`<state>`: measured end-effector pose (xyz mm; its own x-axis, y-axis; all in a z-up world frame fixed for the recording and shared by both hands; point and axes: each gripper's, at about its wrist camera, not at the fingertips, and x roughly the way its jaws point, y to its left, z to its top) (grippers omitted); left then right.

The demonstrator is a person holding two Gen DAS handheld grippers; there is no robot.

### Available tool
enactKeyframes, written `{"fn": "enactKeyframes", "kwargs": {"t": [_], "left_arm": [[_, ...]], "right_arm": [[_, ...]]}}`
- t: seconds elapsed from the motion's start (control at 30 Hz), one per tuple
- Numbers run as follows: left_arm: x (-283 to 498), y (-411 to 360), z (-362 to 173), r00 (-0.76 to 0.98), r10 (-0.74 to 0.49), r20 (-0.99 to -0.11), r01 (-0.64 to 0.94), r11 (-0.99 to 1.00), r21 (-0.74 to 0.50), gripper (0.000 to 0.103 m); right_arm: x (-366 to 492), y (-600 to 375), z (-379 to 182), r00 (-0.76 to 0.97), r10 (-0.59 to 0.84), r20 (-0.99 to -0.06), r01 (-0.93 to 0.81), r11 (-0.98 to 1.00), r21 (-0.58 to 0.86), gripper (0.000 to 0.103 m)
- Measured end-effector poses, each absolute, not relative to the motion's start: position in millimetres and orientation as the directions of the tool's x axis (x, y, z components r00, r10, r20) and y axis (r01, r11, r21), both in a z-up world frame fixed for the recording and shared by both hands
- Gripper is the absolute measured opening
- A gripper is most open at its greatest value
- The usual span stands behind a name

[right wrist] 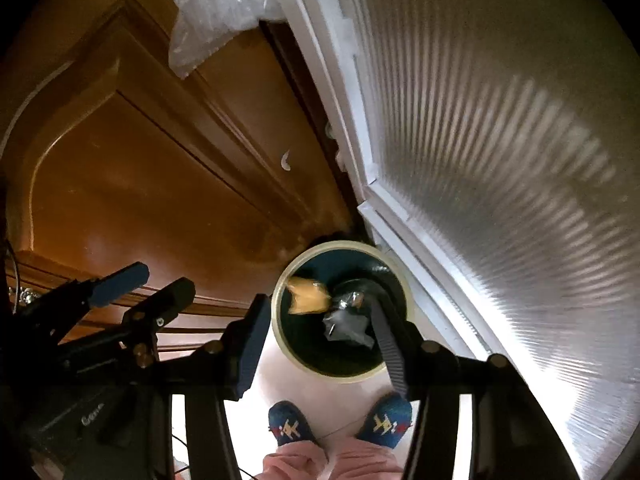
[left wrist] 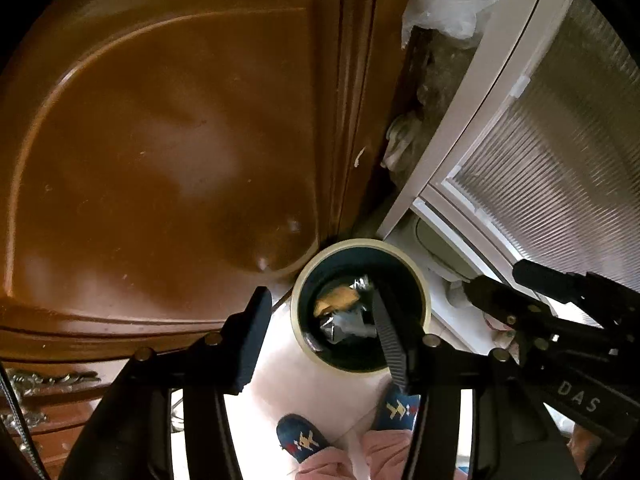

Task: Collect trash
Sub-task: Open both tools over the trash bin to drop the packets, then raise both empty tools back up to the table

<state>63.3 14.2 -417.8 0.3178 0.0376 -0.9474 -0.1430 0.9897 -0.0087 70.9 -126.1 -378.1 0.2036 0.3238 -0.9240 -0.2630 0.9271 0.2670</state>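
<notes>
Directly below both spread, empty hand-held grippers, left [left wrist: 320,332] and right [right wrist: 320,340], the round cream-rimmed dark bin [left wrist: 425,294] holds 2 dropped scraps, yellow wrapper [right wrist: 306,295] and crumpled foil [right wrist: 346,326], so I judge withdrawing straight upward safest.

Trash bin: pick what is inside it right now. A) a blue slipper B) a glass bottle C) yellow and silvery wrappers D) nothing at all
C: looking down into the bin, a yellow wrapper and a crumpled silvery wrapper lie at its dark bottom, seen between the open fingers of both grippers.
</notes>
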Motion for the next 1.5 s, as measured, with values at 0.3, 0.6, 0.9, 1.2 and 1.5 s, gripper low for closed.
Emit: {"fn": "enactKeyframes", "kwargs": {"t": [0.3, 0.6, 0.9, 1.2, 1.5], "left_arm": [[47.8, 17.4, -389.7, 0.32, 0.029, -0.947, -0.157, 0.987, -0.023, 0.063], [37.9, 13.1, -357.3, 0.32, 0.012, -0.947, -0.127, 0.992, -0.03, 0.065], [14.0, 7.3, -288.7, 0.33, -0.012, -0.944, -0.069, 0.997, -0.037, 0.065], [2.3, 6.2, -192.6, 0.435, -0.027, -0.9, -0.029, 0.999, -0.044, 0.073], [27.8, -6.7, -93.8, 0.563, -0.085, -0.822, 0.033, 0.996, -0.081, 0.073]], "right_arm": [[54.3, -132.5, -355.2, 0.183, 0.309, -0.933, -0.264, 0.93, 0.257, 0.053], [43.7, -128.9, -343.0, 0.2, 0.293, -0.935, -0.273, 0.933, 0.234, 0.053], [21.3, -133.0, -289.2, 0.264, 0.268, -0.927, -0.282, 0.94, 0.191, 0.053], [-0.7, -140.6, -195.6, 0.344, 0.382, -0.858, -0.375, 0.893, 0.248, 0.053], [21.0, -165.7, -84.3, 0.495, 0.415, -0.763, -0.428, 0.881, 0.202, 0.053]]}}
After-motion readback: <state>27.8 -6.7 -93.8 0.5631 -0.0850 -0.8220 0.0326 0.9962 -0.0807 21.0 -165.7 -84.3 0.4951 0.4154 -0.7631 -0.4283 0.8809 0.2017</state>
